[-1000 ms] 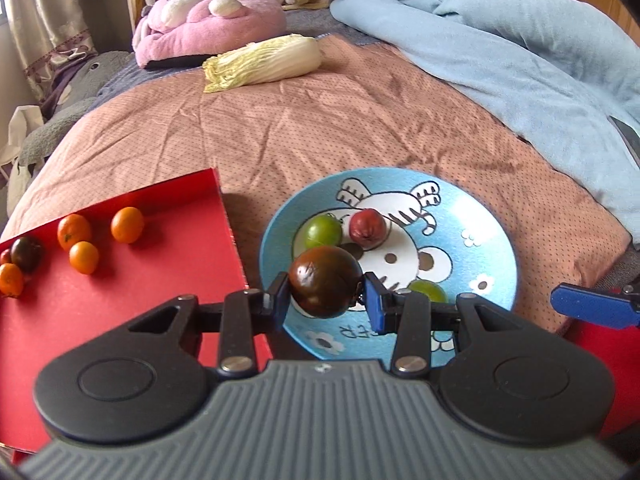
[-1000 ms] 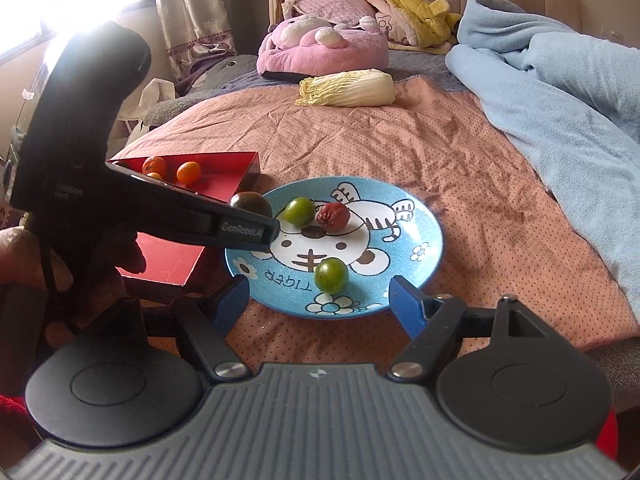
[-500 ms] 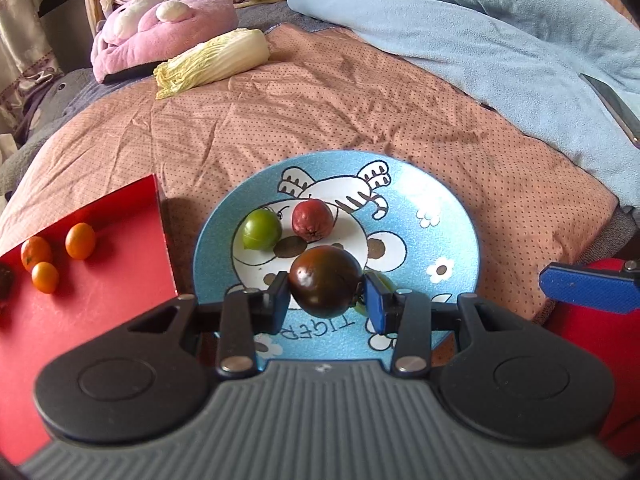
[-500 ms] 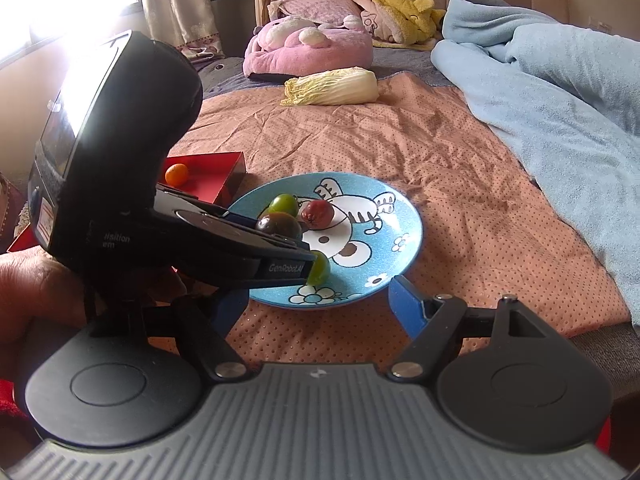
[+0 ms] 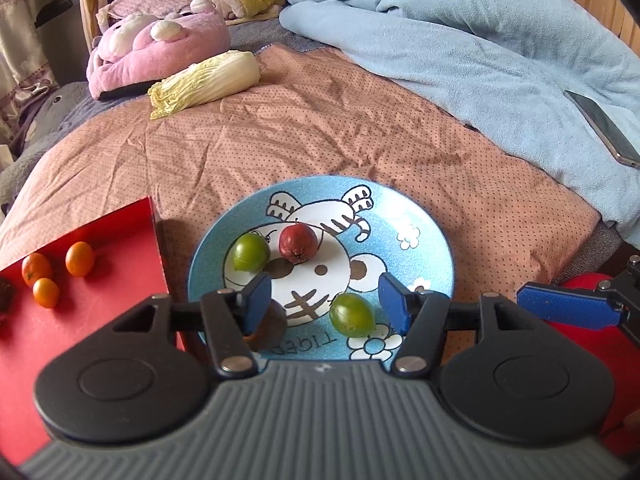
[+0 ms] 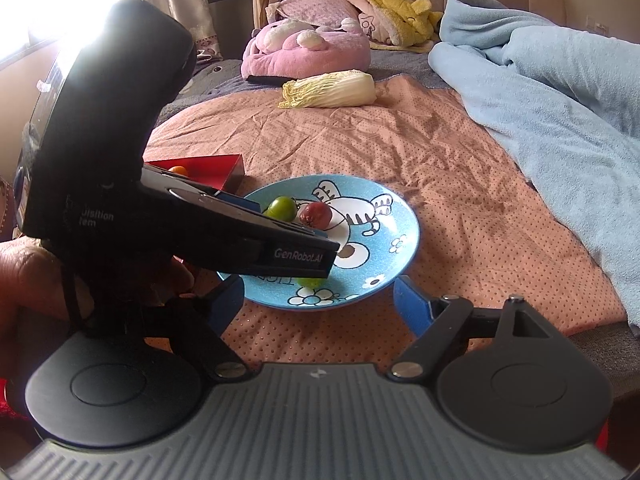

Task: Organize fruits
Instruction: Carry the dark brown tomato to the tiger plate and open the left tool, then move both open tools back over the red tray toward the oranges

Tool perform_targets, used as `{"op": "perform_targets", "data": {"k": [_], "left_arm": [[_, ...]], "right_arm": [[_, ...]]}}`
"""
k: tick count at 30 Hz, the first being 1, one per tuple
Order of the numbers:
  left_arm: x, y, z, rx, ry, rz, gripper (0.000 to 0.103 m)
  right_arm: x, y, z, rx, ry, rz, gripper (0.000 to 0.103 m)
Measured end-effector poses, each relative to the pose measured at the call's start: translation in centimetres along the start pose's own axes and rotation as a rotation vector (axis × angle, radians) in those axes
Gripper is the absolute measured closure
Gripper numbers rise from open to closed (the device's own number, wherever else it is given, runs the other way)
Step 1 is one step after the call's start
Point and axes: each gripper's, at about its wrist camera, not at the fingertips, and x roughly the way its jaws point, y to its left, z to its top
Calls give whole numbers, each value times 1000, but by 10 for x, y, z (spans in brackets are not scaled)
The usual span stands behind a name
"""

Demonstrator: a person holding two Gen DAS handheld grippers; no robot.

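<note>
Left gripper (image 5: pixel 325 298) hovers over the near part of the blue tiger plate (image 5: pixel 432 236); its jaws have just been opening and now stand apart, gripping nothing; the dark tomato (image 5: pixel 272 326) lies on the plate's near-left rim, low beside the left pad and mostly hidden behind it; whether pad and fruit still touch cannot be told.

Plate contents, left wrist view: green tomato (image 5: pixel 251 252) left of centre; red fruit (image 5: pixel 298 242) just beside it on its right, the two close together; a second green tomato (image 5: pixel 352 315) near the front rim, between the open pads but lower, on the plate.

Plate rests on the dotted salmon bedspread (image 5: pixel 320 128), near its front edge; red box (image 5: pixel 100 300) touches or nearly touches the plate's left side; three small orange fruits (image 5: pixel 79 259) sit on the box's far-left part, well apart from the plate.

Right gripper (image 6: pixel 318 302) is released, jaws wide, nothing between them; it sits short of the plate's near rim, over the bedspread; its jaws have opened a little further just now.

Right wrist view: the left gripper's black body, held in a hand (image 6: pixel 24 280), covers the plate's left part.

Far edge of the bedspread: napa cabbage (image 5: pixel 206 82); pink plush (image 5: pixel 160 52) behind it; light blue blanket (image 5: pixel 500 52) along the right edge, a phone (image 5: pixel 602 128) lying on it.
</note>
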Motion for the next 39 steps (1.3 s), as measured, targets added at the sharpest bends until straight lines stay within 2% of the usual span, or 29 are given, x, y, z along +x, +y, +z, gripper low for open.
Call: {"op": "perform_targets", "data": {"k": [11, 24, 39], "left_arm": [[-19, 24, -2, -40, -39, 24, 41], [-39, 66, -12, -102, -64, 90, 41], [-50, 125, -38, -221, -44, 175, 41]], "right_arm": [[4, 13, 6, -30, 4, 12, 17], [16, 38, 25, -78, 1, 51, 15], [37, 75, 37, -150, 23, 103, 13]]}}
